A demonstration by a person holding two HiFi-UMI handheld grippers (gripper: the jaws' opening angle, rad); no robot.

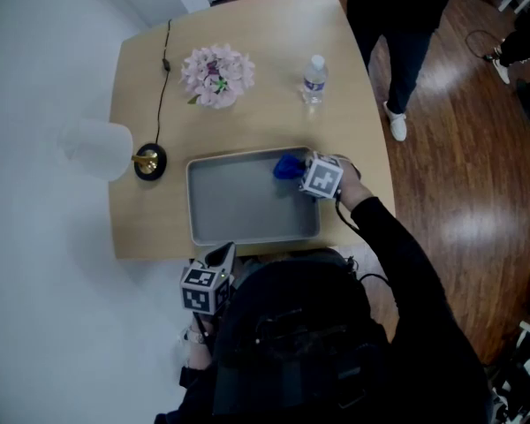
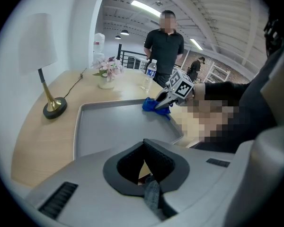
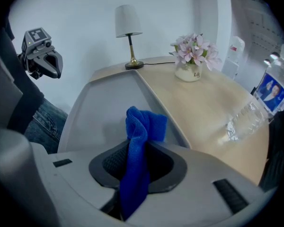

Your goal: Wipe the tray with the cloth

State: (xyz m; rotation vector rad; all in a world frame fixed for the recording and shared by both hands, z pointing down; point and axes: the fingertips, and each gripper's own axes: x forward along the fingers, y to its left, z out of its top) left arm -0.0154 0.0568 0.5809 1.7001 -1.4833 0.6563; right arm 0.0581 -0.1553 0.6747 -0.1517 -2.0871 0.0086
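Note:
A grey tray [image 1: 238, 206] lies on the light wooden table [image 1: 274, 113]. A blue cloth [image 1: 287, 166] rests on the tray's far right corner, with my right gripper [image 1: 295, 172] shut on it. In the right gripper view the cloth [image 3: 144, 124] is bunched up between the dark pads and hangs down through them. My left gripper [image 1: 223, 254] hovers just off the tray's near edge, its jaws together and holding nothing. The left gripper view looks across the tray [image 2: 109, 126] to the cloth [image 2: 151, 105] and the right gripper [image 2: 161, 100].
A white-shaded lamp [image 1: 97, 148] on a brass base [image 1: 149, 162] stands left of the tray, its cord running back. A vase of pink flowers [image 1: 217, 76] and a water bottle [image 1: 314, 78] stand behind it. A person [image 1: 397, 25] stands at the far right corner.

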